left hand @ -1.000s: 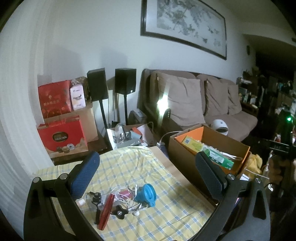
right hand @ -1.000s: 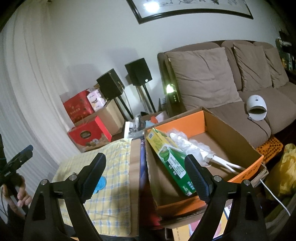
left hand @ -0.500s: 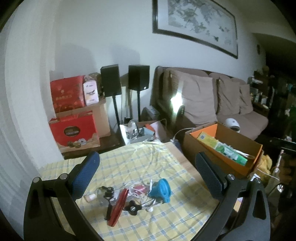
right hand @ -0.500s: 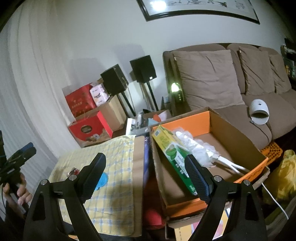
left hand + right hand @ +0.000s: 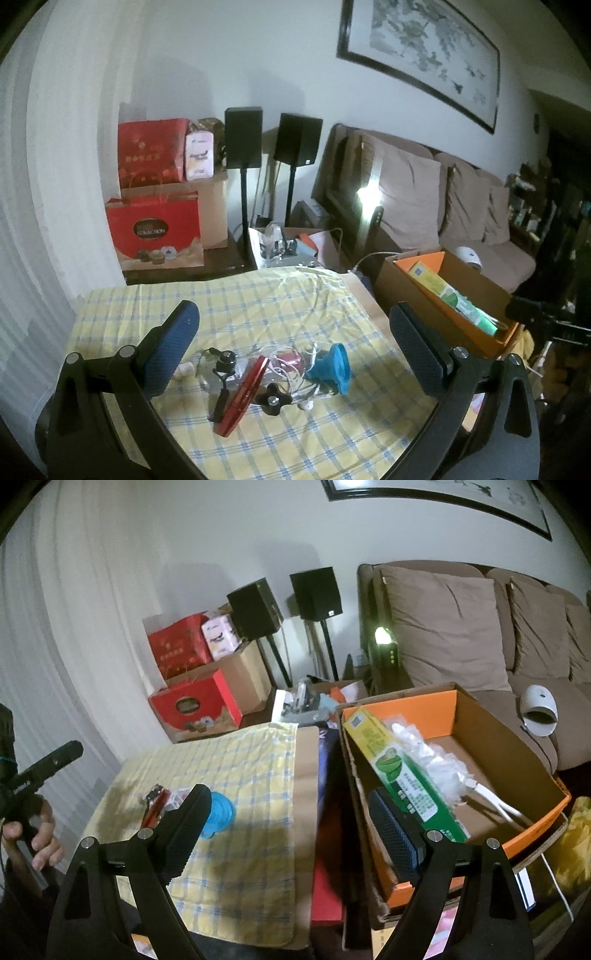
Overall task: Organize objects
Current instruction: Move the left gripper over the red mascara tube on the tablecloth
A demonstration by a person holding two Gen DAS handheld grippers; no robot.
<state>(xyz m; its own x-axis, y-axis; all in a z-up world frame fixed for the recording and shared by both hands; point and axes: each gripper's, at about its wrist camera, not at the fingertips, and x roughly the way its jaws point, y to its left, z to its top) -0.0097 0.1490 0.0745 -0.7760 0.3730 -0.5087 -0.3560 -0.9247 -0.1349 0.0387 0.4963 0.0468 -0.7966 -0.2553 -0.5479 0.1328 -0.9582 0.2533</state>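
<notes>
A: What has changed just now?

B: Both views have slid left and dipped. The left gripper [image 5: 293,347] has swung toward the pile on the yellow checked cloth [image 5: 258,302]; its jaws gape wide and hold nothing. The right gripper [image 5: 290,830] is also spread wide and empty, straddling the gap between cloth and box.

A: So what does that mean for the tidying?

B: I'd judge a pick from the pile comes next; nothing is lifted yet.

A: What's in the pile?

B: Near the left gripper: a flat red case [image 5: 243,395], a black knob [image 5: 272,399], white cable, a blue funnel [image 5: 332,369] to the right.

A: And the containers?

B: To the right, the cardboard box [image 5: 480,716] holds a green carton [image 5: 402,771] leaning on its left wall and a white duster [image 5: 436,757]. Farther off, a small open box [image 5: 291,245] of odds and ends, too blurred to name.
</notes>
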